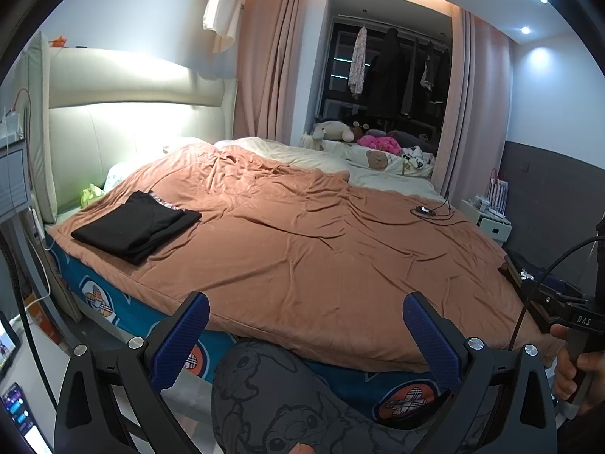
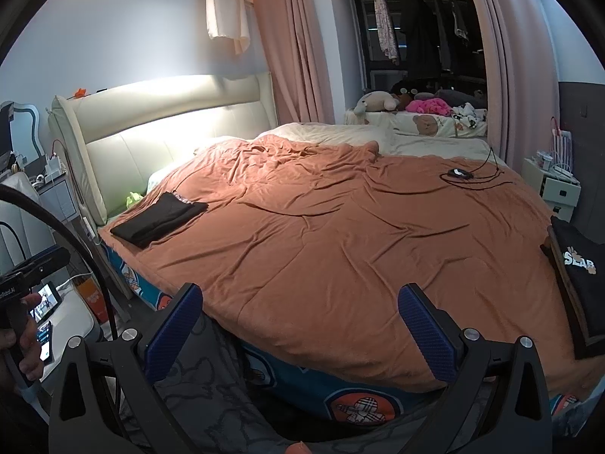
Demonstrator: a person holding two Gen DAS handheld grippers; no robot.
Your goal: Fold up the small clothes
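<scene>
Left gripper (image 1: 306,335): black angular frame, two blue ribbed finger pads (image 1: 181,340), round silver screws (image 1: 136,342) at the joints.
Right gripper (image 2: 302,327): same black frame, blue textured pads, silver screws.
Right handle (image 1: 578,319): black, white lettering "DAS", thin black cable (image 1: 529,295) looping from it.
Trousers (image 1: 272,397): grey, printed with cartoon characters.

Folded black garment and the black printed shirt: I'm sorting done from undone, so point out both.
folded black garment (image 2: 159,219), right wrist view, middle of top layer.
black printed shirt (image 2: 580,268), right wrist view, on its white print.
</scene>
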